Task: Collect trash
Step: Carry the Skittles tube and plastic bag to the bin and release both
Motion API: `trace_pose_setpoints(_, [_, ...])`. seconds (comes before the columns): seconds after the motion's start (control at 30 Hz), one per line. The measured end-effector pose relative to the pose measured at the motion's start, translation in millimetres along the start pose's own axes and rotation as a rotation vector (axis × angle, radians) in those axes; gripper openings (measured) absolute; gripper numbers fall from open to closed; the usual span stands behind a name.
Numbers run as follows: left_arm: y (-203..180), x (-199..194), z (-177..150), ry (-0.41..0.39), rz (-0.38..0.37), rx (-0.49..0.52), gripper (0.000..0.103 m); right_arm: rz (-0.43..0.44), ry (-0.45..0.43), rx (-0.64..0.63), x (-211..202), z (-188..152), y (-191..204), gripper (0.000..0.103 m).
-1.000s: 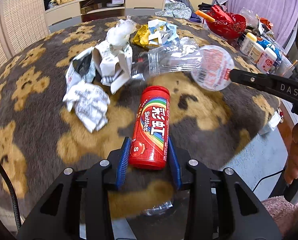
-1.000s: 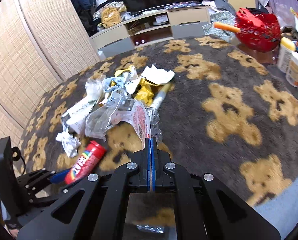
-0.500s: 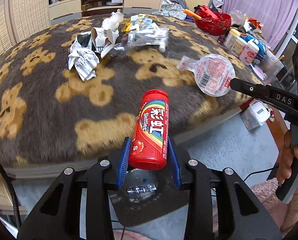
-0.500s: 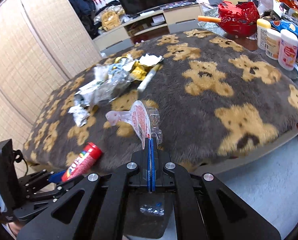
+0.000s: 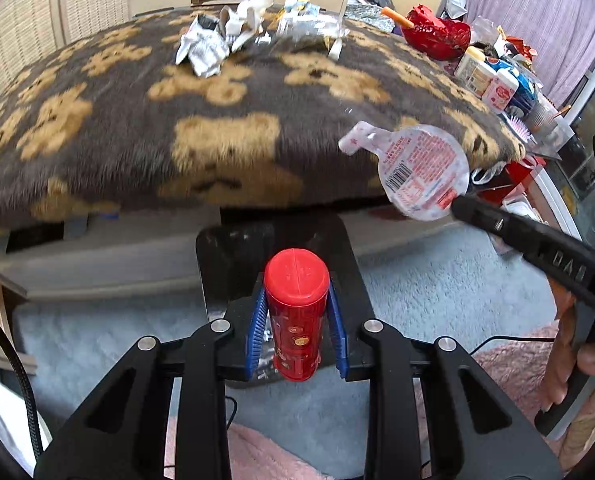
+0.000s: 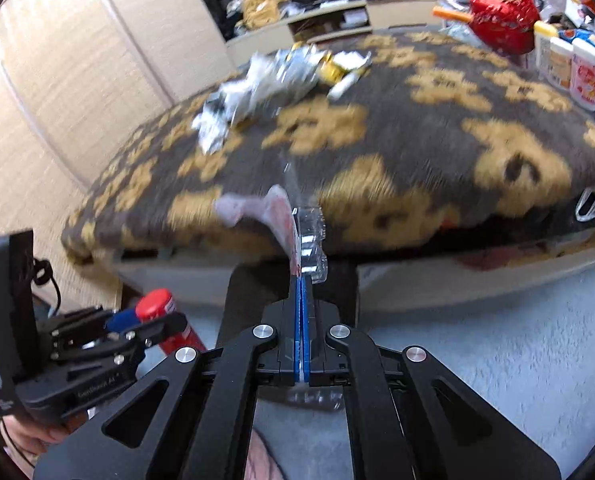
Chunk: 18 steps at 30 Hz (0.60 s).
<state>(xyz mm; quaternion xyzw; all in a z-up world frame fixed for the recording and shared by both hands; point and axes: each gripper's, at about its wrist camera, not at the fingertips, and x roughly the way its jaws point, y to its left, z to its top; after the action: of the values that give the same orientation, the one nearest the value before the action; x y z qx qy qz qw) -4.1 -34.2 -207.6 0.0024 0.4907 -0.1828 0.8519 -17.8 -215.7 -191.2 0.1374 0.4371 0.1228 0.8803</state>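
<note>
The left gripper (image 5: pixel 297 336) pinched a red round candy tube (image 5: pixel 296 312) between its blue pads; its jaws had just been closing on it. The tube hung over a black bin (image 5: pixel 233 256) on the pale grey floor. The right gripper (image 6: pixel 302 280) was pressed together on a clear plastic cup with a peeled round lid (image 5: pixel 423 170), near the edge of the brown bear-pattern blanket (image 5: pixel 137 128). More crumpled wrappers (image 5: pixel 213 46) lay far back on the blanket.

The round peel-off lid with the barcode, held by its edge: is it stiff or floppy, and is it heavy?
The peel-off lid probably is thin film: the right gripper, shut on its edge, carries it alone. It likely flexes, since it curves in the right wrist view. It seems very light and might flutter.
</note>
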Motion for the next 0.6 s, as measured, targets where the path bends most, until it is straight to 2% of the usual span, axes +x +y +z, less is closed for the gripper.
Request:
trace_pose_setpoints(0.37, [15.3, 24.7, -33.9, 0.053, 0.024, -0.037, 0.026, 0.005, 0.157, -0.013, 35.0, -27.8, 11.3, 0.002])
trace_pose_setpoints(0.6, [19.1, 46.3, -36.7, 0.079, 0.021, -0.043, 0.026, 0.002, 0.218, 0.003, 53.1, -31.7, 7.4, 0.002])
